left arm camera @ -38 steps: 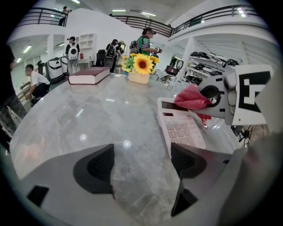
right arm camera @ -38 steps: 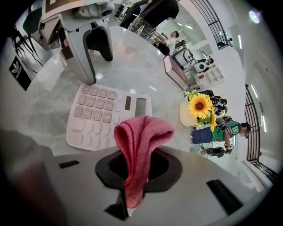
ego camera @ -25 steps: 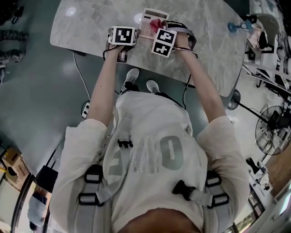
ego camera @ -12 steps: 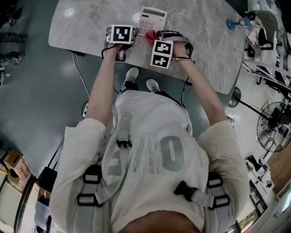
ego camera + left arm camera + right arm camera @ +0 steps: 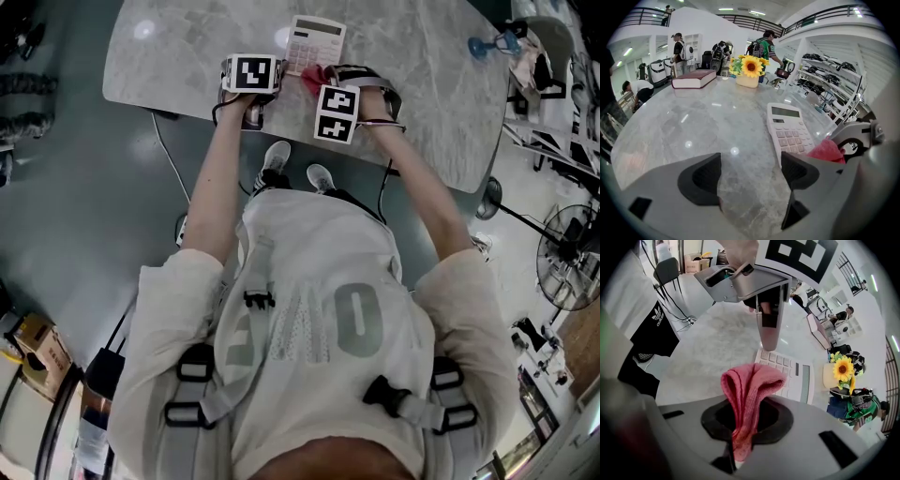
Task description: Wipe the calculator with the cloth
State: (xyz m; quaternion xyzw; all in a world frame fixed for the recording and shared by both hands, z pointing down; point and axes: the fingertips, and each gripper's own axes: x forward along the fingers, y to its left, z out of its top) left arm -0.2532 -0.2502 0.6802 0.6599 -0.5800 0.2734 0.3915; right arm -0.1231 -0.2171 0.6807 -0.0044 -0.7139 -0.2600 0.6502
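Observation:
The white calculator point(image 5: 316, 42) lies flat on the marble table point(image 5: 187, 47); it also shows in the left gripper view point(image 5: 789, 131) and the right gripper view point(image 5: 792, 375). My right gripper point(image 5: 747, 416) is shut on a folded red cloth point(image 5: 751, 387), which stands up between the jaws just short of the calculator's near edge. In the head view, the cloth point(image 5: 314, 77) sits between the right gripper point(image 5: 336, 111) and the calculator. My left gripper point(image 5: 750, 173) is open and empty over bare table, left of the calculator; it also shows in the head view point(image 5: 251, 75).
At the table's far side lie a dark red book point(image 5: 693, 78) and a sunflower pot point(image 5: 749, 71). The near table edge runs right under both grippers. Several people stand in the background. A blue object point(image 5: 487, 54) lies at the table's right.
My right gripper with the cloth has pulled back off the calculator toward the near table edge, so the whole calculator shows. The left gripper has barely moved.

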